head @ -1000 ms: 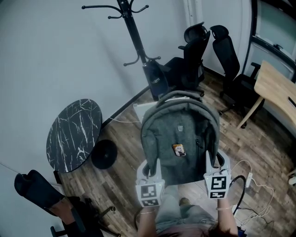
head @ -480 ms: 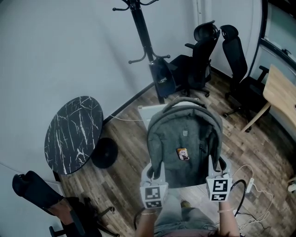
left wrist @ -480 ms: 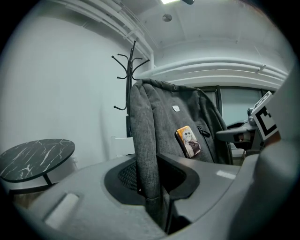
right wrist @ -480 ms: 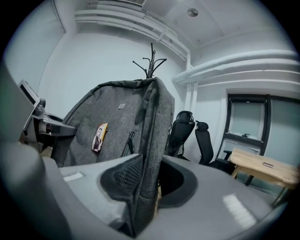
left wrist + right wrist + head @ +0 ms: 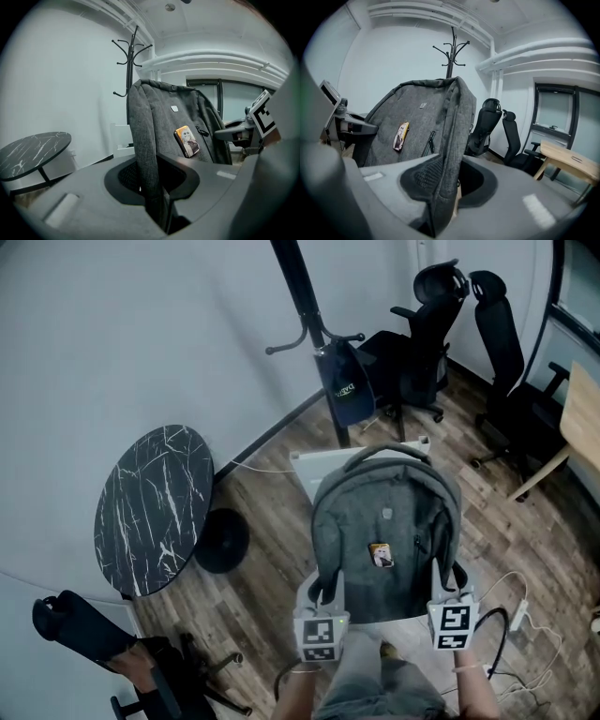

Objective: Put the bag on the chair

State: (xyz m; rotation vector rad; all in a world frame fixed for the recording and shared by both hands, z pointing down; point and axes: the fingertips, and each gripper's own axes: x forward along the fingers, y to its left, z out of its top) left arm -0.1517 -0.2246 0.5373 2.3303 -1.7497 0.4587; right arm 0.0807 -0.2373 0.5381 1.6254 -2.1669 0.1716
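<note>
A grey backpack [image 5: 384,531] with a small orange badge [image 5: 381,555] hangs in the air in front of me, held by its two lower side edges. My left gripper [image 5: 325,589] is shut on the bag's left edge [image 5: 149,183]. My right gripper [image 5: 442,577] is shut on the bag's right edge [image 5: 443,187]. Two black office chairs [image 5: 441,334] stand at the far right by the wall; they also show in the right gripper view as chairs [image 5: 492,129]. The bag is well short of them.
A black coat stand [image 5: 314,324] with a dark bag [image 5: 343,390] hung on it rises at the wall. A round black marble table [image 5: 150,507] stands left. A white low box [image 5: 323,465] lies behind the backpack. A wooden desk [image 5: 581,409] is at right, and cables [image 5: 511,615] run over the floor.
Both grippers and the backpack have shifted right and a little lower in the head view. The coat stand and chairs have moved up and right in the picture. The grips are unchanged.
</note>
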